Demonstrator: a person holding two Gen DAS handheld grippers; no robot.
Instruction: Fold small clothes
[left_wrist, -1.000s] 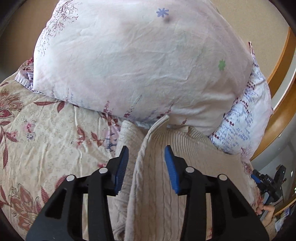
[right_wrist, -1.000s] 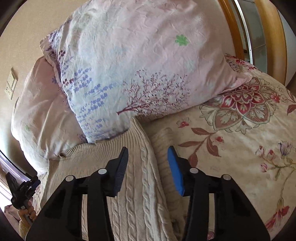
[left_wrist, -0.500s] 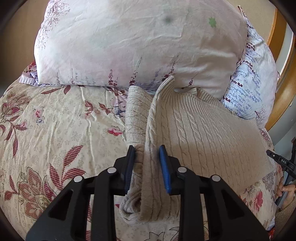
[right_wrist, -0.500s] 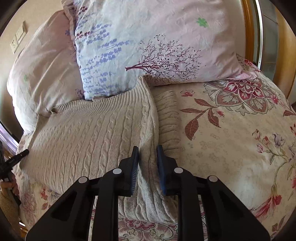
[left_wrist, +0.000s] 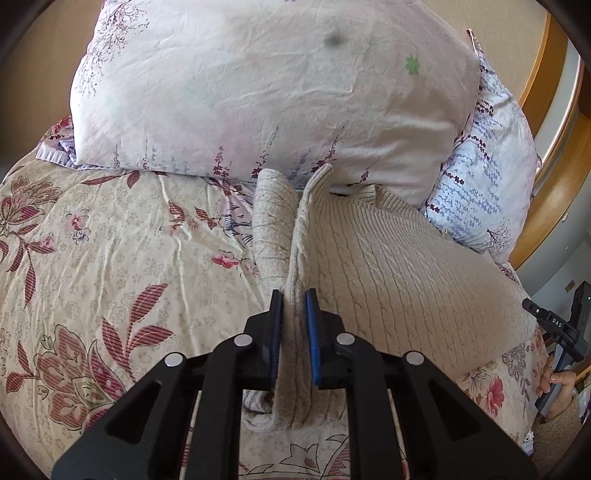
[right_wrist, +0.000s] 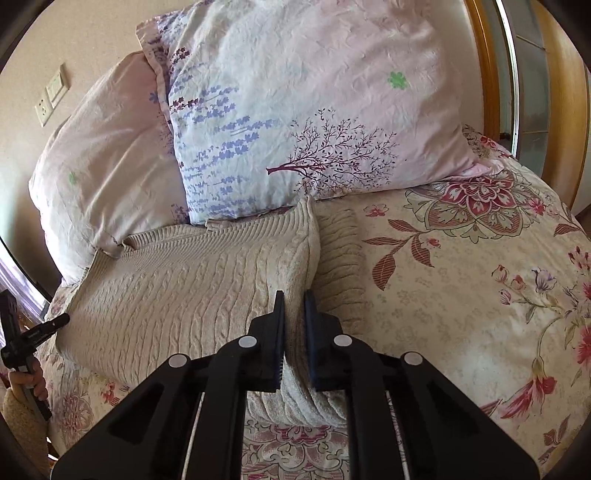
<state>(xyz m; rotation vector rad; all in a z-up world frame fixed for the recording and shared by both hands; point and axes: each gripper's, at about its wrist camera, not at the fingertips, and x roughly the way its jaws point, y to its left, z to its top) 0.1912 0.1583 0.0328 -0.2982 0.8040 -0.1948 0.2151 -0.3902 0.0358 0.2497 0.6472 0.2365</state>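
A cream cable-knit sweater (left_wrist: 406, 280) lies flat on the floral bedspread (left_wrist: 110, 258), its collar end against the pillows. My left gripper (left_wrist: 294, 295) is closing on a raised fold along the sweater's left edge, and its pads press the knit. A ribbed sleeve (left_wrist: 273, 221) lies just left of that fold. In the right wrist view the sweater (right_wrist: 192, 280) spreads to the left. My right gripper (right_wrist: 294, 295) is closing on a fold along its right edge and pinches the knit, with the other sleeve (right_wrist: 340, 251) beside it.
Two pale printed pillows (left_wrist: 258, 92) (right_wrist: 314, 110) are stacked at the head of the bed, right behind the sweater. A wooden frame (left_wrist: 546, 177) rises past them. At each view's outer edge a hand (left_wrist: 557, 380) (right_wrist: 27, 380) grips the other tool's handle. Wall sockets (right_wrist: 51, 92) sit at the upper left.
Both grippers drew back from the pillows along the sweater's side edges. Their jaws went from wide apart to pinched on a raised fold of knit.
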